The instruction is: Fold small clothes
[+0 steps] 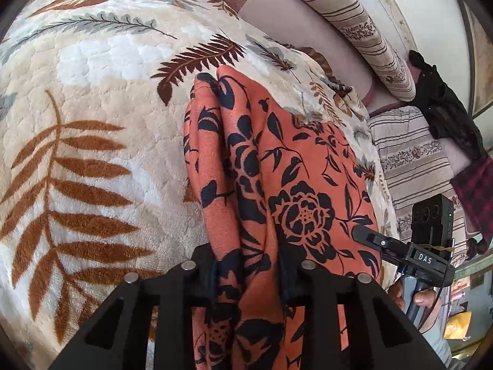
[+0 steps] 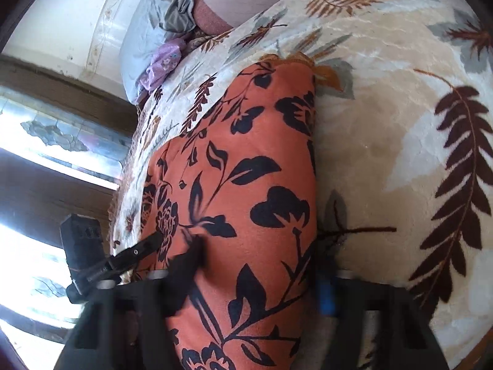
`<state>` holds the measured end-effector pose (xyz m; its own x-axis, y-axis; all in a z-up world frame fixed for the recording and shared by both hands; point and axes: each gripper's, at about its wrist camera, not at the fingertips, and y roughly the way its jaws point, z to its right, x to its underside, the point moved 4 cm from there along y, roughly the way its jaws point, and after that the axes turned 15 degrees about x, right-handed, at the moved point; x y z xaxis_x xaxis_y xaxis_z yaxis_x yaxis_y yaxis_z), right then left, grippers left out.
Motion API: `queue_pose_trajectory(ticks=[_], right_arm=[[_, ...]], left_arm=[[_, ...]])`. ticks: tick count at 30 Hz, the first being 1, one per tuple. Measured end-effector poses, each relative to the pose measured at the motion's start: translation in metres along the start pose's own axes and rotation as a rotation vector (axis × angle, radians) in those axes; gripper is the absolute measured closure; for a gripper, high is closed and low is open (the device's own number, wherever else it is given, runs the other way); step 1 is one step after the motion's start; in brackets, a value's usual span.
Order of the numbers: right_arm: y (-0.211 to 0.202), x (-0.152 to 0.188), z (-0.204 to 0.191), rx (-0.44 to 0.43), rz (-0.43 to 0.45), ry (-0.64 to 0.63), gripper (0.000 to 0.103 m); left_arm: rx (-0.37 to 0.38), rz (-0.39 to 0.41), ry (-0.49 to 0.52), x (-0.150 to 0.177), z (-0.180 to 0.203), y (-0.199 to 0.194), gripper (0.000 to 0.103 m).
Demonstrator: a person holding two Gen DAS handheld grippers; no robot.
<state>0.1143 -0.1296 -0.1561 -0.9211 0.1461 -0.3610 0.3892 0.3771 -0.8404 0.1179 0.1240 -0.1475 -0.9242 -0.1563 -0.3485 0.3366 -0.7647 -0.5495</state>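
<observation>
Orange floral garment held at both hand-held grippers over the leaf-print blanket.

The garment (image 1: 286, 185) is seen bunched lengthwise down the centre of both frames, on the fleece blanket (image 1: 92, 108) of the bed. The left hand-held gripper (image 1: 246, 280) is closed on a gathered fold at the lower centre; the right hand-held gripper (image 2: 246, 289) has cloth between its jaws, though a firm pinch cannot be told through blur. A fold is judged mid-way. Next, the held edge would need to be carried over and laid flat, with layers kept aligned.
</observation>
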Motion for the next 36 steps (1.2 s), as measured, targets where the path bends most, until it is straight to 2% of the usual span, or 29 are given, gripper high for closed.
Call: queue_pose_trajectory(ticks=[1, 4, 8, 11, 13, 17, 21, 23, 24, 25, 26, 27, 28, 30, 32, 35, 36], right_arm=[[-0.005, -0.001, -0.006, 0.018, 0.016, -0.032, 0.063], [-0.029, -0.011, -0.019, 0.016, 0.076, -0.087, 0.067], [-0.081, -0.046, -0.028, 0.000, 0.193, -0.160, 0.068], [-0.115, -0.081, -0.018, -0.009, 0.268, -0.165, 0.068], [-0.126, -0.103, -0.002, -0.012, 0.295, -0.134, 0.068], [-0.122, -0.127, 0.034, -0.015, 0.296, -0.077, 0.068], [-0.094, -0.130, 0.075, -0.016, 0.275, -0.028, 0.068], [-0.073, -0.127, 0.093, -0.005, 0.257, 0.003, 0.068], [-0.059, -0.124, 0.103, 0.013, 0.238, 0.022, 0.066], [-0.045, -0.121, 0.115, 0.062, 0.209, 0.031, 0.056], [-0.032, -0.117, 0.129, 0.119, 0.172, 0.061, 0.051], [-0.025, -0.112, 0.143, 0.167, 0.140, 0.105, 0.048], [-0.028, -0.108, 0.153, 0.138, 0.160, 0.146, 0.035], [-0.051, -0.103, 0.164, 0.192, 0.253, 0.187, 0.025], [-0.073, -0.103, 0.158, 0.193, 0.307, 0.179, 0.025], [-0.097, -0.107, 0.121, 0.129, 0.366, 0.096, 0.025], [-0.099, -0.109, 0.106, 0.099, 0.375, 0.054, 0.024]], left_arm=[[0.019, -0.001, 0.022, -0.001, 0.005, -0.003, 0.079], [0.109, 0.058, 0.063, -0.011, 0.031, -0.019, 0.079], [0.118, 0.144, 0.205, -0.038, 0.090, -0.029, 0.079], [0.152, 0.195, 0.259, -0.068, 0.124, -0.024, 0.079], [0.165, 0.198, 0.267, -0.084, 0.136, -0.011, 0.079], [0.142, 0.169, 0.294, -0.097, 0.146, 0.032, 0.079], [0.106, 0.129, 0.307, -0.092, 0.131, 0.074, 0.079], [0.054, 0.095, 0.343, -0.088, 0.117, 0.099, 0.075], [0.007, 0.055, 0.344, -0.085, 0.107, 0.112, 0.069], [-0.056, 0.000, 0.323, -0.081, 0.094, 0.125, 0.068], [-0.116, -0.053, 0.291, -0.076, 0.080, 0.134, 0.068], [-0.099, -0.065, 0.274, -0.071, 0.073, 0.133, 0.063], [-0.078, -0.028, 0.276, -0.067, 0.072, 0.122, 0.059], [-0.131, 0.044, 0.309, -0.063, 0.077, 0.097, 0.050], [-0.129, 0.109, 0.325, -0.058, 0.086, 0.076, 0.050], [-0.119, 0.134, 0.359, -0.050, 0.104, 0.069, 0.048], [-0.117, 0.135, 0.369, -0.046, 0.108, 0.071, 0.042]])
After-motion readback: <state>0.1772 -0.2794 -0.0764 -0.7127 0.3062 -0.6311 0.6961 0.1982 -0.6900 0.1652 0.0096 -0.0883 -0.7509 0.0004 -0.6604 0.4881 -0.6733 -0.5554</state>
